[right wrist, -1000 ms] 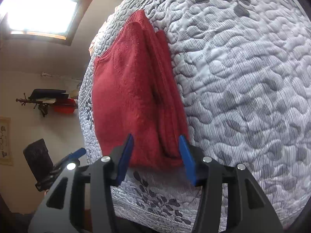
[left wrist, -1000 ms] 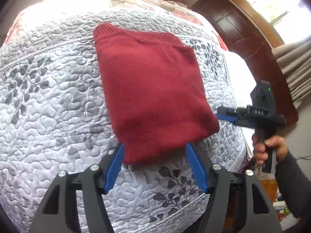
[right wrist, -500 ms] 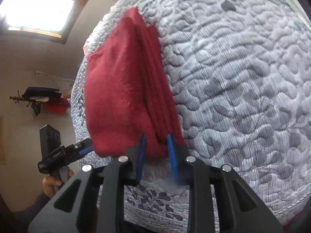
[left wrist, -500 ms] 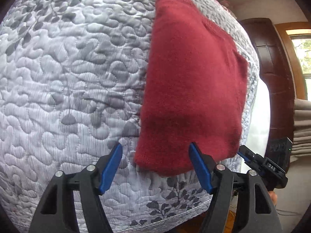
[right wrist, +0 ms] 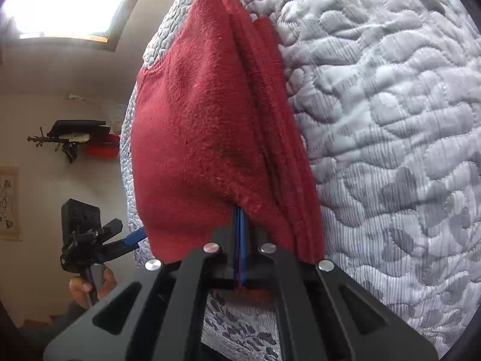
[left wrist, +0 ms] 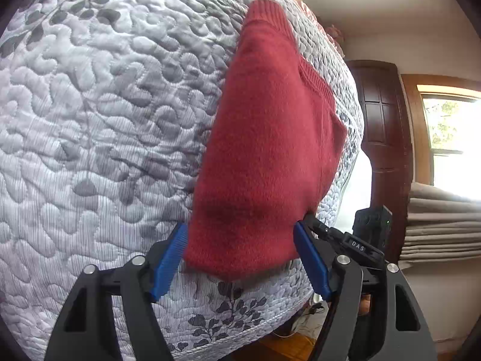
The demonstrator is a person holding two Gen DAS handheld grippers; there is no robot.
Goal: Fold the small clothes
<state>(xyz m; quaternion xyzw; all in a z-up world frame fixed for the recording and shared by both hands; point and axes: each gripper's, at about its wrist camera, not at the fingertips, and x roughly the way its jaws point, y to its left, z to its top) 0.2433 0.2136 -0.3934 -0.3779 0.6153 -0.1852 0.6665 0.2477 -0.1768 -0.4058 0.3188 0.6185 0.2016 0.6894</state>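
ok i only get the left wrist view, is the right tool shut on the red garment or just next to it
Observer: Shut on it. In the right wrist view the right tool has its blue pads pressed together on the near edge of the red garment.
Operator: how thick is it there
Observer: Several folded layers stack along the garment's right side. I cannot count them.
Operator: and my left tool from that side
Observer: The left tool is open at the garment's near left corner, not closed on the cloth.

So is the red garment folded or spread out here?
Folded: the red garment shows several stacked layers along its edge on the quilt, right gripper's jaws pinching it.
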